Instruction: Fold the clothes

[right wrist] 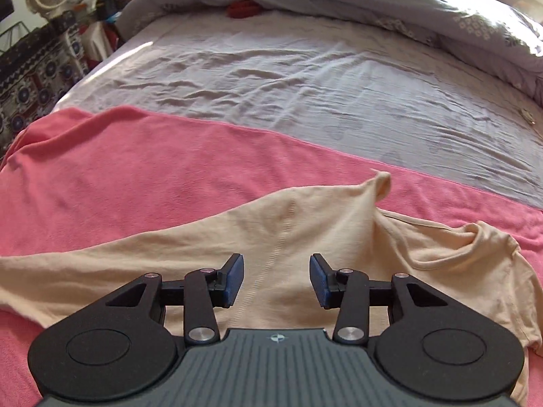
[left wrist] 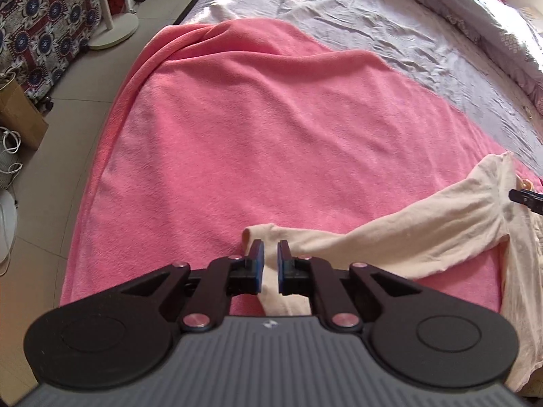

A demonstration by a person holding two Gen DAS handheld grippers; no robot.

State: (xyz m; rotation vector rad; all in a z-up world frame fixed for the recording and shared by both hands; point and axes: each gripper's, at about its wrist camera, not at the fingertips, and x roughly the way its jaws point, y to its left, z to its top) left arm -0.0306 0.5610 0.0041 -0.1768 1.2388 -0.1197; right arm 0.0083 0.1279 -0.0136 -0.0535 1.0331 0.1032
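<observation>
A cream long-sleeved shirt [right wrist: 305, 224] lies rumpled on a pink blanket [left wrist: 254, 135]. Its sleeve [left wrist: 390, 237] stretches left across the blanket to the cuff [left wrist: 249, 235]. My left gripper [left wrist: 270, 257] is nearly closed, with the sleeve pinched between its blue pads just behind the cuff. My right gripper [right wrist: 276, 278] hovers over the shirt's body, jaws apart and nothing between them. The shirt's neckline [right wrist: 475, 237] bunches to its right. A black finger [left wrist: 524, 197] of the right gripper shows at the right edge of the left wrist view.
The blanket covers the near part of a bed with a grey sheet [right wrist: 305, 78]; a grey duvet [right wrist: 407, 3] is heaped at the back. The bed's left edge drops to a tiled floor [left wrist: 68, 101] with a patterned sofa [left wrist: 40, 27], a stand base [left wrist: 115, 34] and a box [left wrist: 17, 112].
</observation>
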